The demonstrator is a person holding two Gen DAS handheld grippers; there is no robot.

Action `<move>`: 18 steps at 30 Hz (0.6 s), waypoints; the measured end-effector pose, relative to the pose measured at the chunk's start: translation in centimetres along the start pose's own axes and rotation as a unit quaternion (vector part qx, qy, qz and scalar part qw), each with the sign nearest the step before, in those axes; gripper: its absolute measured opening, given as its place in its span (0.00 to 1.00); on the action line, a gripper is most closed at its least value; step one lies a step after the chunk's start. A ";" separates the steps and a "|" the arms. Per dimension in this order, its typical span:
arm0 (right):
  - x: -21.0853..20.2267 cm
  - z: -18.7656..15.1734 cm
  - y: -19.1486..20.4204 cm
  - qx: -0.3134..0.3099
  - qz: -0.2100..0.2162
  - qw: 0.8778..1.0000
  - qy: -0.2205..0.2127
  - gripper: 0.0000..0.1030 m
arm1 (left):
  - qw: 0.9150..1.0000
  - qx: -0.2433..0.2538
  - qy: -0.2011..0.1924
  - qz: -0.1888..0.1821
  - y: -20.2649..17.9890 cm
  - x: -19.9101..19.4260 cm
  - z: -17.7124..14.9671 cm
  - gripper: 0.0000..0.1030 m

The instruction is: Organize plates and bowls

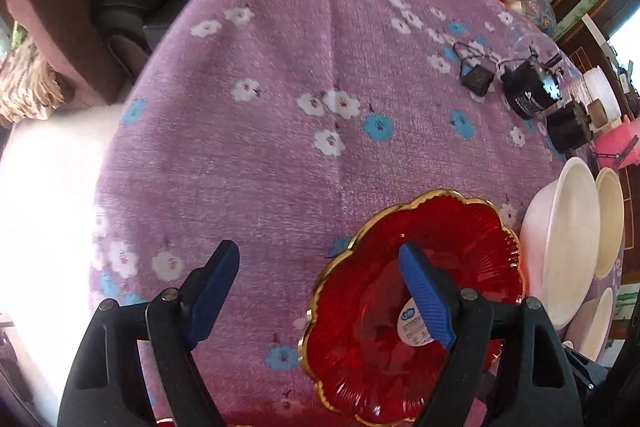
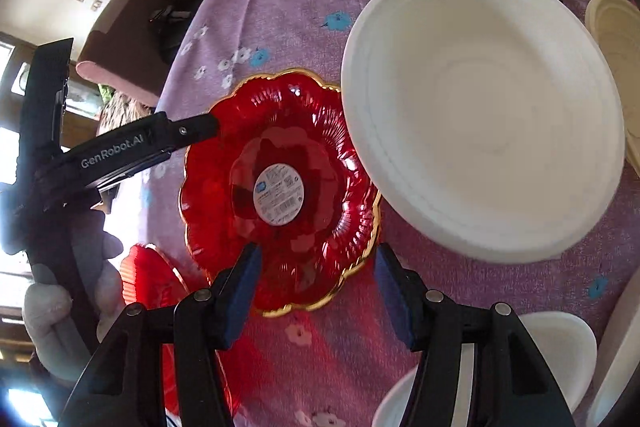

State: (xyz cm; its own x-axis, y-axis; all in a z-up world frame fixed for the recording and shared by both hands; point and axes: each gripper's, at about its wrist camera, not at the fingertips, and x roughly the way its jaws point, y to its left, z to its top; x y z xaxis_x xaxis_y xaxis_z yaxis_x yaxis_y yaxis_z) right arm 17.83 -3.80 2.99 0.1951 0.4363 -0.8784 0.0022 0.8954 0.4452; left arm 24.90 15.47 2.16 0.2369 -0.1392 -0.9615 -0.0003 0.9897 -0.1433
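Red plate (image 2: 280,187) lies straight ahead of right tool (image 2: 316,267) | left tool (image 1: 320,267) nearer, straddling its rim | both spread, gripping nothing

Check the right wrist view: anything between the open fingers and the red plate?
Nothing. Right hand-held gripper hangs open over the red plate; its left fingertip overlaps the rim, and only purple tablecloth shows in the gap.

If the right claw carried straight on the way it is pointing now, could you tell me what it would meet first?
Most likely the red scalloped plate: the open right claw points at its near gold rim, which lies between the fingers. Depth is unclear, but nothing else seems to sit in between.
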 end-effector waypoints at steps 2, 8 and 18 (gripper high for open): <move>0.4 0.1 0.0 0.006 -0.003 1.000 -0.001 0.61 | 1.000 0.003 0.013 -0.011 -0.3 0.8 0.0 0.79; 1.8 0.1 0.2 0.011 -0.009 1.000 0.004 0.48 | 0.997 0.071 0.027 0.007 -2.7 1.3 -0.7 0.44; -1.3 -0.7 -0.2 0.021 -0.005 0.998 -0.055 0.32 | 0.999 0.034 -0.009 -0.009 -0.7 -2.2 -1.0 0.23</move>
State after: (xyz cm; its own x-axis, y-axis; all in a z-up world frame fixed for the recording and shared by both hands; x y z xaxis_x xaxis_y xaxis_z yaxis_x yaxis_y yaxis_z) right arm 16.91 -4.48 3.91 0.3012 0.4122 -0.8599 0.0461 0.8944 0.4449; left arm 23.47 15.03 4.12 0.2537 -0.1579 -0.9543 0.0711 0.9870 -0.1444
